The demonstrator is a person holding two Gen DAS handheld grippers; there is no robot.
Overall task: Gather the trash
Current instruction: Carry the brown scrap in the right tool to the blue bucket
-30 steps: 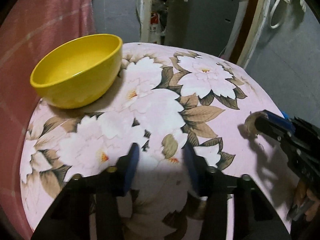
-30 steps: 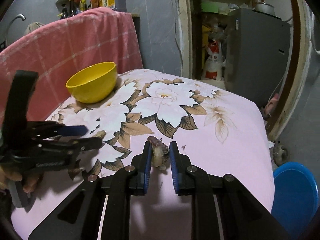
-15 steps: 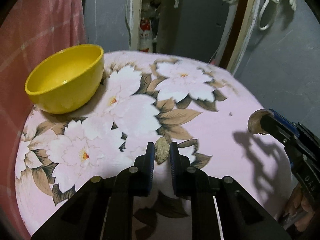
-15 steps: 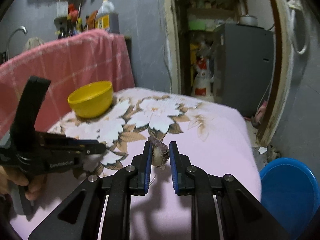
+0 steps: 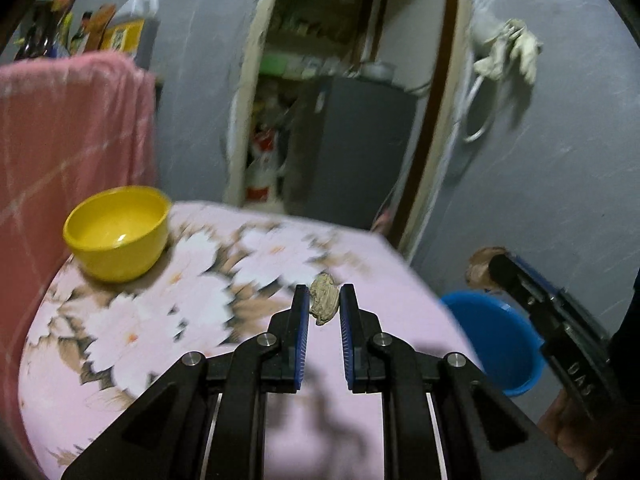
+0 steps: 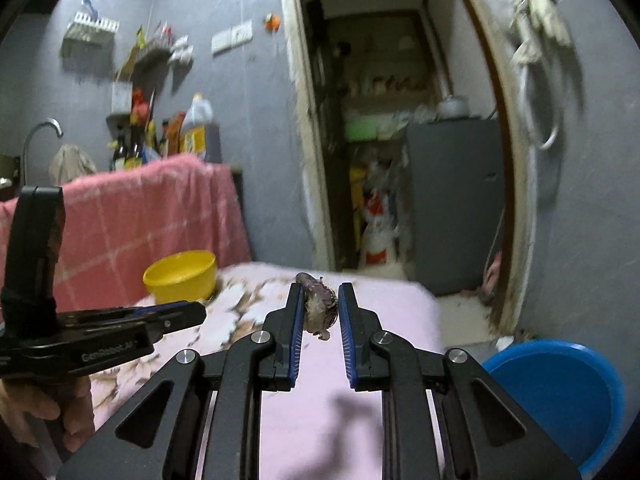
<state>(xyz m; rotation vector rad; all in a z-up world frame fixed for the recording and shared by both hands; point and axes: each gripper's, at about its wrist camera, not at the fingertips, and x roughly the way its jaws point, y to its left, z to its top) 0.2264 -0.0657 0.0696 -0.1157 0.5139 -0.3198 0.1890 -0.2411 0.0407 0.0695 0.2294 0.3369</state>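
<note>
A: What does each gripper have?

B: The left gripper (image 5: 324, 306) is clamped on a pale tan scrap of trash (image 5: 324, 303), pinched between the blue pads (image 5: 301, 344) at the very tips. Its jaws have just been closing, and the scrap sits between them. The right gripper (image 6: 318, 306) is nearly closed on a darker, brownish-grey scrap (image 6: 319, 307), likewise held at the tips.

A: Are the scraps on the counter?

B: No, both are held above the flowered pink cloth of the counter (image 5: 168, 320), with the grippers' shadows on the cloth below.

A: What else is around?

B: A yellow bowl (image 5: 117, 233) stands on the counter at about ten o'clock from the left gripper, close to the pink checked towel (image 5: 68, 128) hanging behind it. Its inside looks empty. A blue bin (image 6: 556, 396) sits on the floor off the counter's edge, at about four o'clock from the right gripper; in the left wrist view it lies at three o'clock, partly behind the right gripper's body.

A: Anything between the grippers and that bin?

B: In the left wrist view the right gripper crosses in front of the bin. In the right wrist view only the counter's corner lies near it. Past the counter, at twelve o'clock, an open doorway (image 6: 384, 140) shows a grey cabinet (image 6: 452, 204) and cluttered shelves. Bottles (image 6: 168, 140) stand behind the towel at ten o'clock.
</note>
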